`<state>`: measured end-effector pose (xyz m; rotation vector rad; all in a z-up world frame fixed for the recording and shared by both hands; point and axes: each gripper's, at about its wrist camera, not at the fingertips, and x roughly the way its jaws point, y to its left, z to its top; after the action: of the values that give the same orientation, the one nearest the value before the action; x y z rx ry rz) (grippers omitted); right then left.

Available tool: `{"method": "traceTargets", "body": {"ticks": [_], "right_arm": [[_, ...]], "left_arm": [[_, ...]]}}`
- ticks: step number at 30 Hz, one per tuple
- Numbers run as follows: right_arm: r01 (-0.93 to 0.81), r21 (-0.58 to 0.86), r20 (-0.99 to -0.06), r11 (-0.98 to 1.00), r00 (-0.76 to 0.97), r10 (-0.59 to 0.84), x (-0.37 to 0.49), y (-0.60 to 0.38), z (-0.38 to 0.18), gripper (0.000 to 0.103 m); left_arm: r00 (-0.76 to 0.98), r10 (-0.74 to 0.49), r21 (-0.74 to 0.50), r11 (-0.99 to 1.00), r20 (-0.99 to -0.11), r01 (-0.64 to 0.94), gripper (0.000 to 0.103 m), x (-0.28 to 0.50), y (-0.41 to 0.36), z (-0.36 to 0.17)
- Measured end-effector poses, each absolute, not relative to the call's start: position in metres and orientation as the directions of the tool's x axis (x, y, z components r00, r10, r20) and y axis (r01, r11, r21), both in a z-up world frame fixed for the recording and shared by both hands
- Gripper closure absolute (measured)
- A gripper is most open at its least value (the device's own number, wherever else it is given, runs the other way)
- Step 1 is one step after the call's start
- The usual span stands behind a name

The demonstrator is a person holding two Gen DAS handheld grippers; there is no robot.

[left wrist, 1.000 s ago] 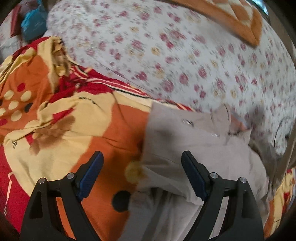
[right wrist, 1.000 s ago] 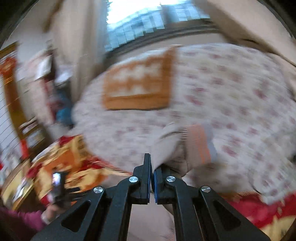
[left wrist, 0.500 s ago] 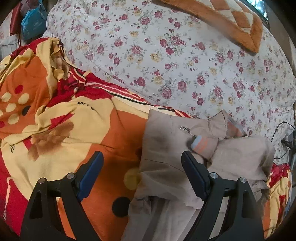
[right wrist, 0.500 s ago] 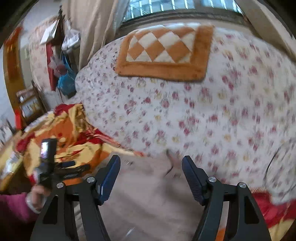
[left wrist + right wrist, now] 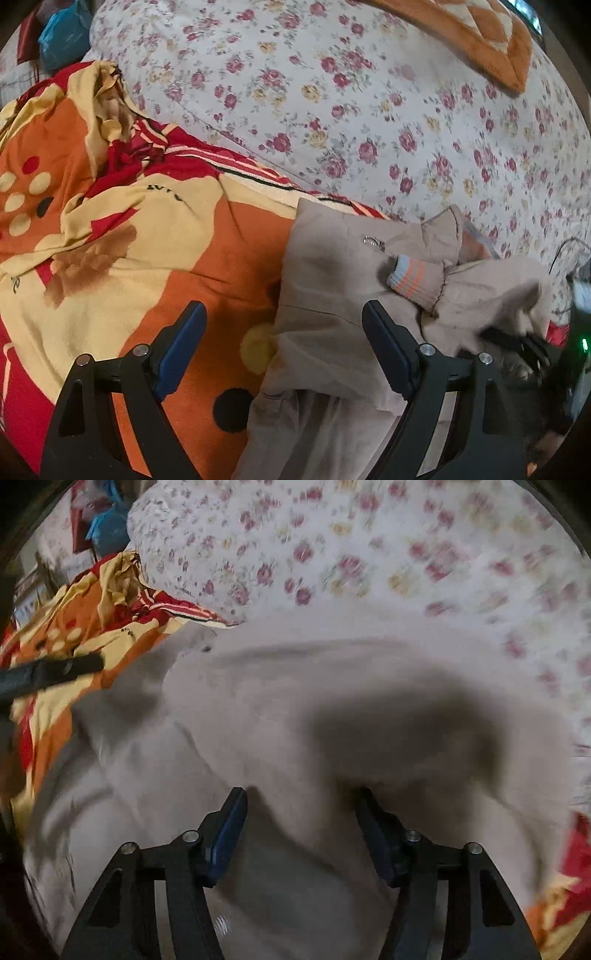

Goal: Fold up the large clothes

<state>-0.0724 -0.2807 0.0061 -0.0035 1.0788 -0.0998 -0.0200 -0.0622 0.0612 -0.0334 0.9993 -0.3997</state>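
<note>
A beige jacket (image 5: 332, 280) lies crumpled on the orange, red and yellow blanket (image 5: 122, 240). Its sleeve cuff (image 5: 415, 282), striped orange and blue, lies folded across the chest near the zipper pull. My left gripper (image 5: 284, 332) is open and empty, hovering over the jacket's left edge. My right gripper (image 5: 301, 808) is open, low over the jacket (image 5: 295, 720), with a fold of fabric between its spread fingers; this view is blurred. The right gripper also shows in the left wrist view (image 5: 517, 343) at the jacket's right side.
A floral quilt (image 5: 369, 110) lies behind the jacket, with an orange checked mat (image 5: 480, 40) on it. A blue bag (image 5: 62, 40) sits at the far left. A dark cable (image 5: 565, 247) runs at the right edge. The left gripper's finger (image 5: 48, 674) shows in the right wrist view.
My right gripper opened and let go of the sleeve cuff, which now lies across the jacket. It then dropped low over the jacket. My left gripper stayed open and hardly moved.
</note>
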Motion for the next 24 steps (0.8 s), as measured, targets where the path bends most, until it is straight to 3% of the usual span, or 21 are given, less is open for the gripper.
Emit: {"method": "traceTargets", "body": {"ticks": [5,8,11,16,17,19,21,22,24], "right_arm": [[0.135,-0.014,-0.813,0.991,0.576,-0.090,-0.072,-0.279,0.025,0.039],[0.227,-0.028,-0.742,0.974,0.647,-0.173,-0.085,-0.291,0.042,0.027],[0.119,0.046,-0.797,0.992,0.603,-0.036,-0.089,-0.281,0.044,0.032],[0.015,-0.092,-0.816,0.996,0.572,-0.084,-0.087,-0.242,0.020,0.032],[0.032,-0.082,-0.823,0.996,0.562,-0.086,-0.082,-0.245,0.012,0.038],[0.105,-0.053,-0.831,0.993,0.547,-0.103,-0.068,-0.256,-0.001,0.059],[0.161,0.073,-0.837,0.984,0.547,-0.028,-0.064,-0.278,-0.003,0.089],[0.163,0.122,-0.831,0.979,0.557,0.011,-0.067,-0.283,0.002,0.098],[0.144,0.191,-0.779,0.971,0.624,0.061,-0.089,-0.288,0.035,0.099]], "left_arm": [[0.480,-0.342,-0.224,0.931,-0.808,0.287,0.017,-0.014,-0.055,0.063],[0.455,-0.352,-0.247,0.929,-0.818,0.275,0.017,-0.010,-0.055,0.059],[0.457,-0.342,-0.232,0.931,-0.821,0.280,0.017,-0.012,-0.057,0.059],[0.455,-0.347,-0.230,0.928,-0.820,0.295,0.017,-0.017,-0.061,0.058],[0.451,-0.345,-0.223,0.927,-0.823,0.303,0.017,-0.019,-0.063,0.057],[0.451,-0.345,-0.215,0.925,-0.823,0.314,0.017,-0.021,-0.064,0.058],[0.457,-0.348,-0.215,0.923,-0.818,0.318,0.017,-0.021,-0.063,0.061],[0.461,-0.353,-0.222,0.923,-0.814,0.315,0.017,-0.020,-0.060,0.063],[0.467,-0.370,-0.252,0.921,-0.803,0.297,0.017,-0.018,-0.053,0.068]]}}
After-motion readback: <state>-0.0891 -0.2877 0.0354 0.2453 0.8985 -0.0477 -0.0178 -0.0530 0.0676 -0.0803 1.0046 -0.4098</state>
